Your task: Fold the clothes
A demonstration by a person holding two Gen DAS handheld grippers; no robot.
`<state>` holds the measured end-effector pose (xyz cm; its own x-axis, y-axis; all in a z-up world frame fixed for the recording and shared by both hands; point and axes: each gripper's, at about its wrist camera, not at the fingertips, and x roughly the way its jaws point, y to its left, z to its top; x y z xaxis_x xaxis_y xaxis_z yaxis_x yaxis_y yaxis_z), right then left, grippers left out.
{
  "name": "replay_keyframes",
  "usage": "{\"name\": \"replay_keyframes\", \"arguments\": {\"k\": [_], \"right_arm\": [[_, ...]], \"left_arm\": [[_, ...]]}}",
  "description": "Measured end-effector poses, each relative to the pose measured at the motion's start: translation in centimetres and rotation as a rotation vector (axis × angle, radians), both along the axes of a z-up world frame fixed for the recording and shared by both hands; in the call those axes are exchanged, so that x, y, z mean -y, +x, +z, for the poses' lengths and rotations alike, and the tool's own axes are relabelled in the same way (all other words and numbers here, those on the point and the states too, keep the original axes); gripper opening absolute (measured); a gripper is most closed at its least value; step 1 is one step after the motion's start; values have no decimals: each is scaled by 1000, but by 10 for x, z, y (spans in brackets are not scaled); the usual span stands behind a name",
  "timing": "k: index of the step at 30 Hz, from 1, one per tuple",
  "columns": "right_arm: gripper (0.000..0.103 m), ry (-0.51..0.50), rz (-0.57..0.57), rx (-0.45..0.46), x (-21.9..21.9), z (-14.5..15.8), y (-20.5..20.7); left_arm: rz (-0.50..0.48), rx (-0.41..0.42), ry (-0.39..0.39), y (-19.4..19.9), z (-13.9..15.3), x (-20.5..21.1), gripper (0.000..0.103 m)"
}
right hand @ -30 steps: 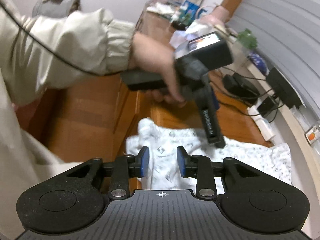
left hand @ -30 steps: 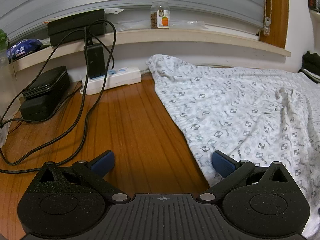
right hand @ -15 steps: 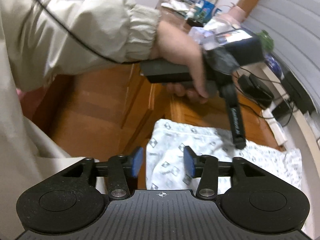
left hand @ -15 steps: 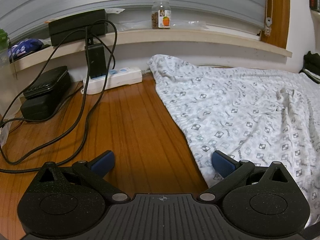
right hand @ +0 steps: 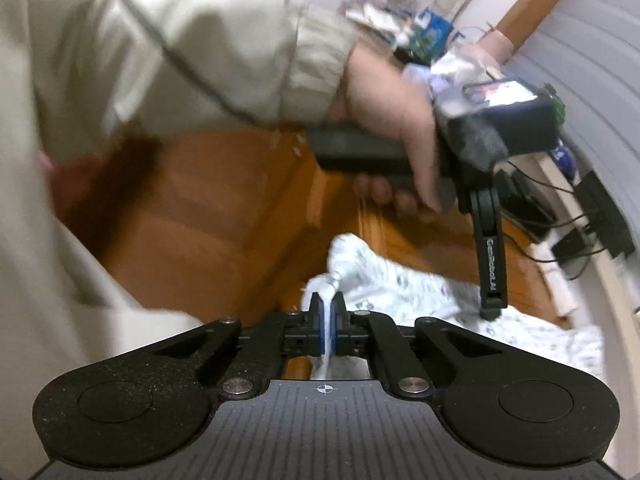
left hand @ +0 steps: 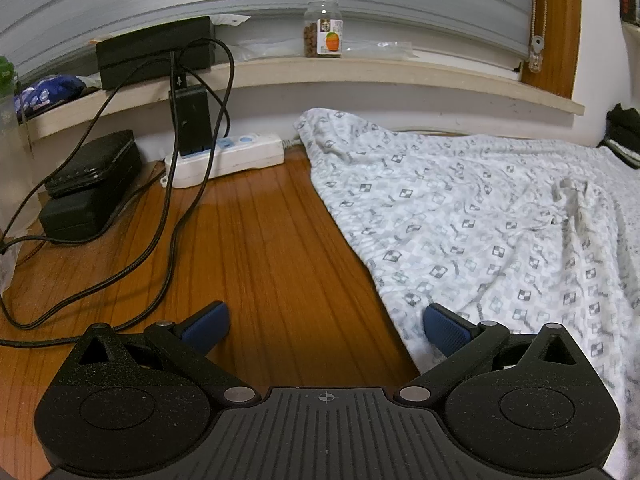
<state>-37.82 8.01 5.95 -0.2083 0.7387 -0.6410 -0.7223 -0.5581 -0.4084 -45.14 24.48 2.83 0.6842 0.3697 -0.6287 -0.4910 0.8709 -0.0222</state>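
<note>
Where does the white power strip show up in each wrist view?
Left wrist: the white power strip lies upper left of centre, against the wall beside the patterned garment.
Right wrist: far right edge, beyond the garment, partly cut off.
Shared landmark: the black charger plugged into it.

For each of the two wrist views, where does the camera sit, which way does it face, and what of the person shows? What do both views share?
Left wrist view: sits behind the open left gripper, low over the wooden table, facing the ledge, power strip and patterned garment; no body visible.
Right wrist view: sits behind the right gripper, shut on a garment edge, facing the person's left hand and beige sleeve.
Shared: garment, table, power strip, left gripper.
</note>
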Motion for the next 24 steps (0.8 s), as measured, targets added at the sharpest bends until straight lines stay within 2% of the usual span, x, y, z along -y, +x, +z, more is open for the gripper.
{"name": "replay_keyframes", "arguments": {"k": [4,6,9,13,16,19,22,24], "right_arm": [[4,9,2,-29,3,16,12],[3,49,-41,25,-1,34,31],[3,109,-106,107,-7,60,60],[3,163,-176,262,-34,76,99],[3,199,-202,378,-64,78,122],[2,235,-229,455,-93,78,140],[2,261,-258,506,-121,78,159],[2,284,-267,526,-142,75,170]], "left_arm": [[7,-21,-14,8,3,-8,103],[14,-43,-13,14,5,-13,103],[27,-30,-6,14,9,-19,103],[112,78,-37,-3,15,-34,100],[133,127,-37,-9,21,-37,99],[154,176,-36,-16,26,-40,99],[114,237,-46,-15,31,-37,99],[82,249,-49,-9,32,-33,99]]}}
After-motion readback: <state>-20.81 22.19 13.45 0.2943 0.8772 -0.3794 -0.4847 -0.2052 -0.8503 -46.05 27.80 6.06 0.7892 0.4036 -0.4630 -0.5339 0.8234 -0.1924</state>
